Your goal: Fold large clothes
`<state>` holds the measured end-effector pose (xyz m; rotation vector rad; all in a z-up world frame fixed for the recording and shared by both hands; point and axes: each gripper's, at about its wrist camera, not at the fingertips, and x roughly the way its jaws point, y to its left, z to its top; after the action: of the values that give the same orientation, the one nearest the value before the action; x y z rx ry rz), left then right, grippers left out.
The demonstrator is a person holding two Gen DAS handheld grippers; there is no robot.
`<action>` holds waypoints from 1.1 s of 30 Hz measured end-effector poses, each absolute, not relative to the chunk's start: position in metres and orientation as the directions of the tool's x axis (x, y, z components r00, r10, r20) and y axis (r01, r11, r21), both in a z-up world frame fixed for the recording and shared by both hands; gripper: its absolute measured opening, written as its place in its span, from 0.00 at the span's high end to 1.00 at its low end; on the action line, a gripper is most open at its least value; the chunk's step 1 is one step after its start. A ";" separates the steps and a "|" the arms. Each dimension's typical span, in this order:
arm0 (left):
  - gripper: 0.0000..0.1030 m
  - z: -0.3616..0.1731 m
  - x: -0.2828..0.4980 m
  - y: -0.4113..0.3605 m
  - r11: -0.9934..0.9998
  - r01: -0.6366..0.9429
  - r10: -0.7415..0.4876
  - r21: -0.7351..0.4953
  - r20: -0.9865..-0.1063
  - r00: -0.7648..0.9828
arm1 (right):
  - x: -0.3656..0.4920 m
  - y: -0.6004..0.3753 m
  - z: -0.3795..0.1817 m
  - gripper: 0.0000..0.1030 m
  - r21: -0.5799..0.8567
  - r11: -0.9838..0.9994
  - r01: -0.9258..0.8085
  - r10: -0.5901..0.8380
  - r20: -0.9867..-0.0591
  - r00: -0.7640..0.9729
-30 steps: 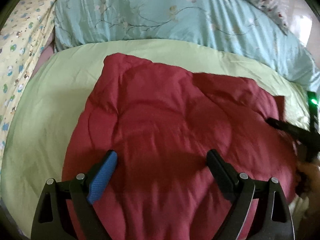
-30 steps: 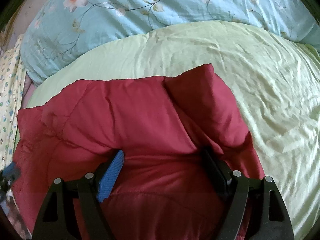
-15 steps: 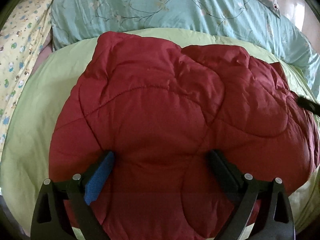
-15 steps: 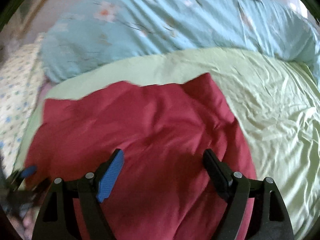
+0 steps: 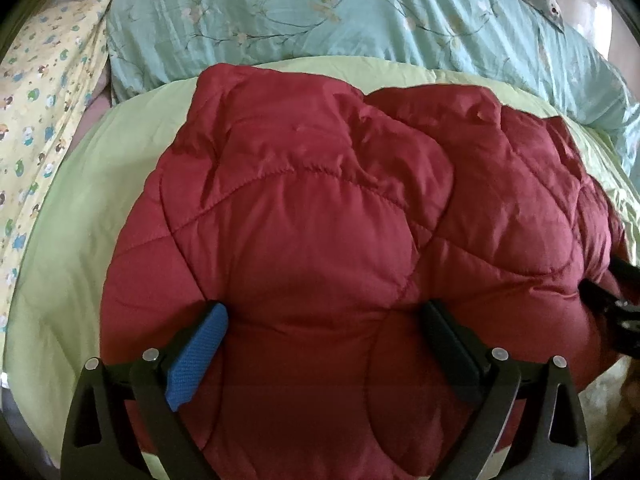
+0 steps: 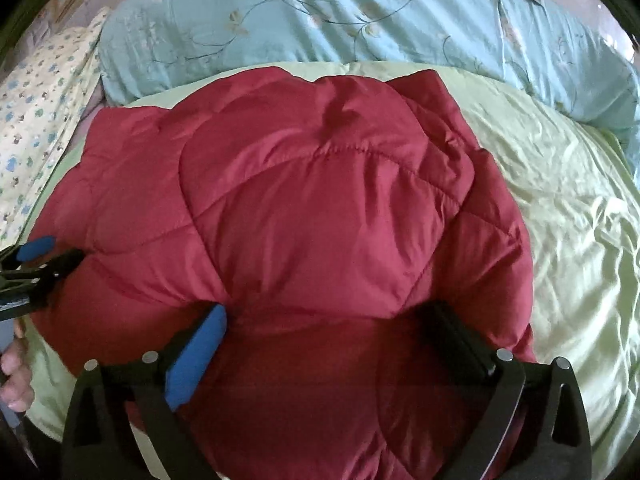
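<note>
**Fold laid over, both grippers letting go**

We have the red quilted jacket [image 5: 320, 232] lying as a puffy folded bundle on the light green sheet [image 5: 80, 208] of the bed, nearer than the blue floral duvet [image 5: 360, 20], with the yellow patterned fabric [image 5: 36, 92] off to the far left.

Left gripper [image 5: 324, 324]: jaws have just been opening and now stand wide. Padding bulges up between them, but the pads don't look clamped on it. The right gripper [image 6: 326, 326] is the same: just opened, wide, straddling the jacket with no real hold. Each gripper shows at the edge of the other's view, near the bundle's left and right ends.

Our read: at least one fold is down, since the far edge shows doubled layers and a flap at far right. The bundle looks lumpy and loose. Probably left to do: flatten, maybe one more fold to make it compact. We can't tell where the sleeves sit.
</note>
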<state>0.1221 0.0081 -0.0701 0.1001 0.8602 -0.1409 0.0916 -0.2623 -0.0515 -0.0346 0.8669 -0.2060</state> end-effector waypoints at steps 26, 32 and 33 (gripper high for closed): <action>0.14 -0.047 0.071 0.030 0.980 0.190 -0.167 -0.058 -0.757 0.632 | 0.055 -0.205 -0.019 0.41 -0.052 0.999 -0.002 -0.035 -0.707 0.707; 0.11 -0.056 0.097 0.019 0.983 0.183 -0.125 -0.010 -0.767 0.629 | 0.096 -0.205 -0.039 0.62 -0.070 0.998 0.000 -0.053 -0.757 0.651; 0.11 -0.058 0.101 0.018 0.984 0.176 -0.120 -0.010 -0.768 0.629 | 0.102 -0.208 -0.040 0.62 -0.071 0.997 0.010 -0.061 -0.764 0.643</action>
<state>0.1014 0.0185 -0.0580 0.0684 0.8740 -0.1700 0.1021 -0.2077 -0.0402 -0.0620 0.8722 -0.0406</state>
